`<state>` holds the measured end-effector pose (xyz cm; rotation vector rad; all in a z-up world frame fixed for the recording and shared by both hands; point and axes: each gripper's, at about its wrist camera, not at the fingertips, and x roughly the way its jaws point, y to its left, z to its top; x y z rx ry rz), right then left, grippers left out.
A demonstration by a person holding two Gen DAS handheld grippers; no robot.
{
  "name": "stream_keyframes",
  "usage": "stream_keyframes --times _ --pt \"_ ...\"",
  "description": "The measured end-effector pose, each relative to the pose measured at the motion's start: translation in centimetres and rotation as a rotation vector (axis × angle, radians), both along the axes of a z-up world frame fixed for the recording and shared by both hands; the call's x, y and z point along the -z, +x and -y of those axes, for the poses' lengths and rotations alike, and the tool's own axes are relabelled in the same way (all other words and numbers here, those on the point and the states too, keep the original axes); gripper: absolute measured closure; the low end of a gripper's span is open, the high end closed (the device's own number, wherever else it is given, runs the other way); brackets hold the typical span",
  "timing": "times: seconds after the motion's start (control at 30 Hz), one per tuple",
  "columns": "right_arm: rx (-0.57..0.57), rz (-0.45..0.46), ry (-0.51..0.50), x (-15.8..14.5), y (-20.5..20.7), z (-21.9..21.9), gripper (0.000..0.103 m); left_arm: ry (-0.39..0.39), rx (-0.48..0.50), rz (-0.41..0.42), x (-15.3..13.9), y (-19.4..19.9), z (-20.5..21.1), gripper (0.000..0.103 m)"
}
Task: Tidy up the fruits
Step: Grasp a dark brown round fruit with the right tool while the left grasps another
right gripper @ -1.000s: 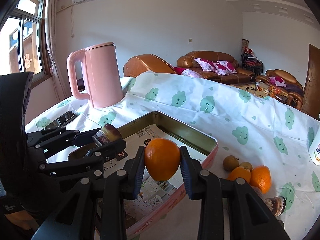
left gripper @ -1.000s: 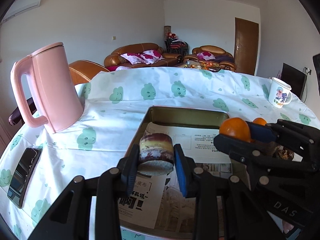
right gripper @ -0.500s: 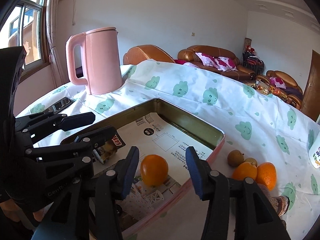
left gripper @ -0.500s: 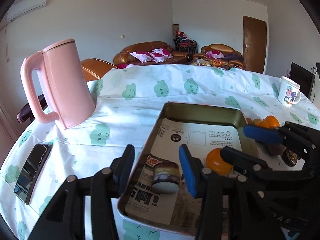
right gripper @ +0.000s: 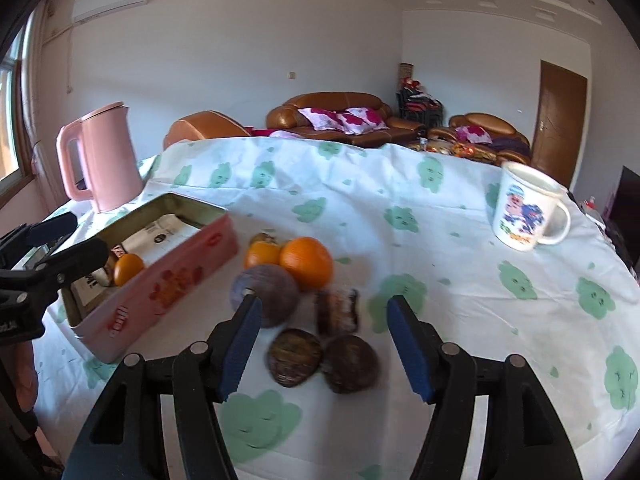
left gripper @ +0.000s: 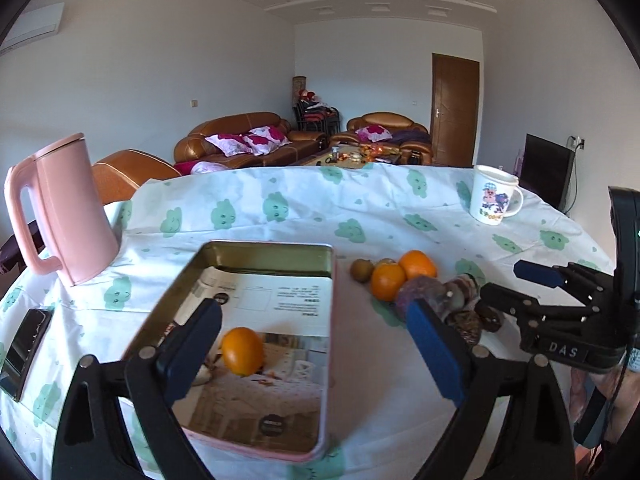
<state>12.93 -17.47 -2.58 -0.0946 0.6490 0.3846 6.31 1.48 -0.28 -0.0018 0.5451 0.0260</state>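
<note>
Orange [left gripper: 242, 351] round, glossy — lying in tin [left gripper: 272, 250].

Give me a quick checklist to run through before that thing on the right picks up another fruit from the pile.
1. Right hand-held gripper empty, jaws apart after just opening: ok.
2. Left hand-held gripper empty, jaws just opened wide: ok.
3. Orange already in the tin box: ok.
4. Fruit pile beside the box, in front of the right gripper: ok.
5. Mug well away from the pile: ok.
6. Which dark fruit comes next: cannot tell.
</note>
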Motion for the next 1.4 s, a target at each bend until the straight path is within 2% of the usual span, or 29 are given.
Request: stream_keyframes --times 0.2,0.33,0.4,0.5,0.67,0.73,0.8,0.9,0.93,1.03,1.2,1.27,1.4 --pt "0.0 -0.079 0.017 0.8 1.3 1.2 0.037 0.027 0.058 -0.054 1.4 1.6 3.9 0.007" --pt "-0.029 -0.144 0.023 1.6 2.0 1.1 0.038 0.015 0.073 -0.09 2.1 2.2 4.8 0.007" --pt "-0.023 -0.181 0.025 2.1 2.6 1.2 0.043 0.008 0.076 -0.101 2.3 2.4 4.8 0.007" --pt "-0.046 -0.231 0.06 2.7 3.2 1.5 0.044 0.008 0.076 -0.118 2.8 2.6 5.1 0.007" --pt "-0.068 -0.24 0.027 2.9 3.1 0.6 0.045 0.002 0.076 -0.127 2.8 2.7 5.1 0.008" --pt "-0.077 -0.253 0.045 3.0 3.1 0.9 0.048 0.004 0.079 -0.131 2.9 2.7 5.2 0.008" --pt "-0.087 -0.272 0.061 3.2 3.1 1.1 0.055 0.007 0.081 -0.132 2.9 2.6 5.2 0.008" --pt "-0.086 -0.28 0.095 3.2 3.2 1.7 0.058 0.01 0.09 -0.137 2.9 2.6 5.4 0.009" --pt "-0.081 -0.281 0.101 3.2 3.3 1.8 0.059 0.011 0.092 -0.138 2.9 2.7 5.5 0.01" --pt "-0.076 -0.28 0.091 3.2 3.3 1.6 0.062 0.019 0.122 -0.16 3.2 3.0 6.3 0.022" --pt "-0.006 -0.225 0.084 2.6 2.8 2.4 0.063 0.02 0.168 -0.202 3.7 3.7 7.7 0.023" --pt "0.027 -0.199 0.087 2.3 2.6 3.0 0.063 0.009 0.181 -0.218 3.8 4.1 8.0 0.037" --pt "0.057 -0.19 0.099 2.1 2.7 3.6 0.063 -0.02 0.219 -0.275 4.6 5.0 9.0 0.041"
